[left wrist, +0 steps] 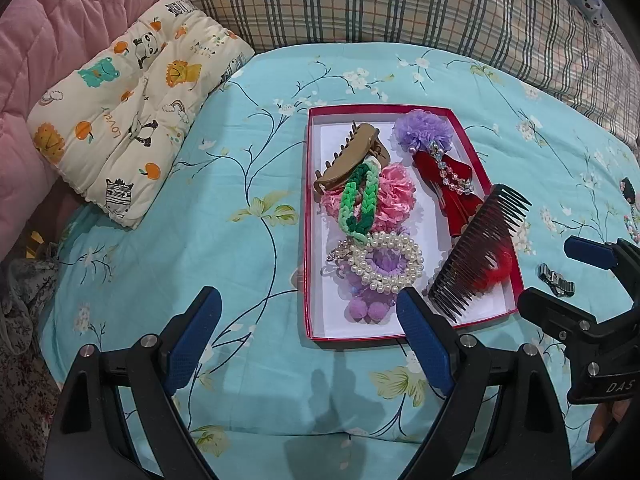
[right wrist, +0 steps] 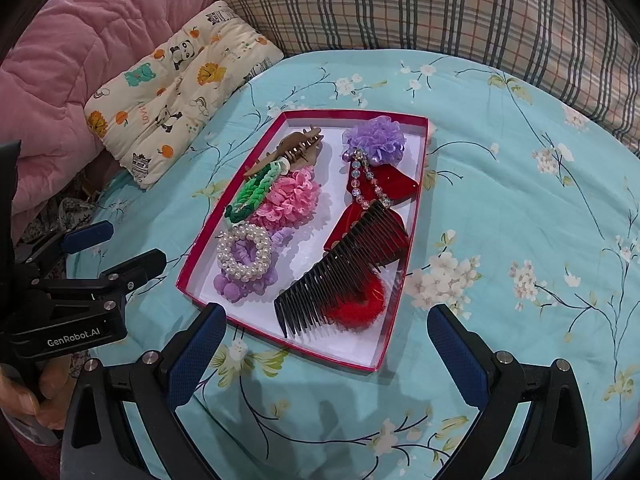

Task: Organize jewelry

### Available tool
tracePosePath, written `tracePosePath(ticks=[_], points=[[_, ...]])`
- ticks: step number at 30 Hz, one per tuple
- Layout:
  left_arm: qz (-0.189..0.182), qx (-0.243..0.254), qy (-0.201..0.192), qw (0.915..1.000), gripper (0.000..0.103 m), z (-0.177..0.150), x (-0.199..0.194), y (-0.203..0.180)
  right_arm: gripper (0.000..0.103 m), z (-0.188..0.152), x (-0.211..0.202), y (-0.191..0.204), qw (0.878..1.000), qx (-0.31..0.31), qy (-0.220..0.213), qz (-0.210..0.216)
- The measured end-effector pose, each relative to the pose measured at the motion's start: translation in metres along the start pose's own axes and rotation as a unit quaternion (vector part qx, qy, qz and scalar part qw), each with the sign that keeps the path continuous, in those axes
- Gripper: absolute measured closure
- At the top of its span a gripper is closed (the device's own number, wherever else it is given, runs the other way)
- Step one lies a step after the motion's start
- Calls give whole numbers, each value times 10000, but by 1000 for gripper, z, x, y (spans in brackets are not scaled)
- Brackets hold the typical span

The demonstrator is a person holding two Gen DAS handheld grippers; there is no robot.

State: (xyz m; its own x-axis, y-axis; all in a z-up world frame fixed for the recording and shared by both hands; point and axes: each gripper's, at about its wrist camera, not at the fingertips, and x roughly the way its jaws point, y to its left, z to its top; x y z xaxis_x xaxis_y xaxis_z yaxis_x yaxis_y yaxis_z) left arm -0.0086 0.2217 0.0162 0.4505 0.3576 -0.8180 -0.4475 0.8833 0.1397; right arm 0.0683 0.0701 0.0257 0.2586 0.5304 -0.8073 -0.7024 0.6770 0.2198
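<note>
A red-rimmed white box (left wrist: 306, 216) (right wrist: 400, 300) lies on the blue floral bedspread. It holds a tan claw clip (left wrist: 352, 156) (right wrist: 298, 148), a green braided band (left wrist: 360, 200) (right wrist: 254, 192), a pink scrunchie (left wrist: 394, 196) (right wrist: 292, 200), a pearl bracelet (left wrist: 390, 264) (right wrist: 244, 252), a purple flower pin (left wrist: 424, 128) (right wrist: 376, 138) and a black comb (left wrist: 476, 248) (right wrist: 340, 272) over a red fluffy piece. My left gripper (left wrist: 308, 340) is open and empty before the box. My right gripper (right wrist: 326, 356) is open and empty at the box's near edge.
A small silver clip (left wrist: 556, 278) lies on the bedspread right of the box, near the right gripper's fingers (left wrist: 588, 254). A beaded hairpin (left wrist: 630, 208) lies at the far right. An animal-print cushion (left wrist: 132, 120) (right wrist: 176, 88), a pink quilt (right wrist: 60, 80) and a plaid pillow (left wrist: 400, 4) border the bed.
</note>
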Motion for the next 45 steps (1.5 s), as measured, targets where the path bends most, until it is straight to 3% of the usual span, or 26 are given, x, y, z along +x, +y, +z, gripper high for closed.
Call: tracePosePath(ticks=[45], points=[[-26, -41, 80, 10000, 13, -2, 5, 1, 1, -3, 1, -1, 10000, 89, 8, 40]])
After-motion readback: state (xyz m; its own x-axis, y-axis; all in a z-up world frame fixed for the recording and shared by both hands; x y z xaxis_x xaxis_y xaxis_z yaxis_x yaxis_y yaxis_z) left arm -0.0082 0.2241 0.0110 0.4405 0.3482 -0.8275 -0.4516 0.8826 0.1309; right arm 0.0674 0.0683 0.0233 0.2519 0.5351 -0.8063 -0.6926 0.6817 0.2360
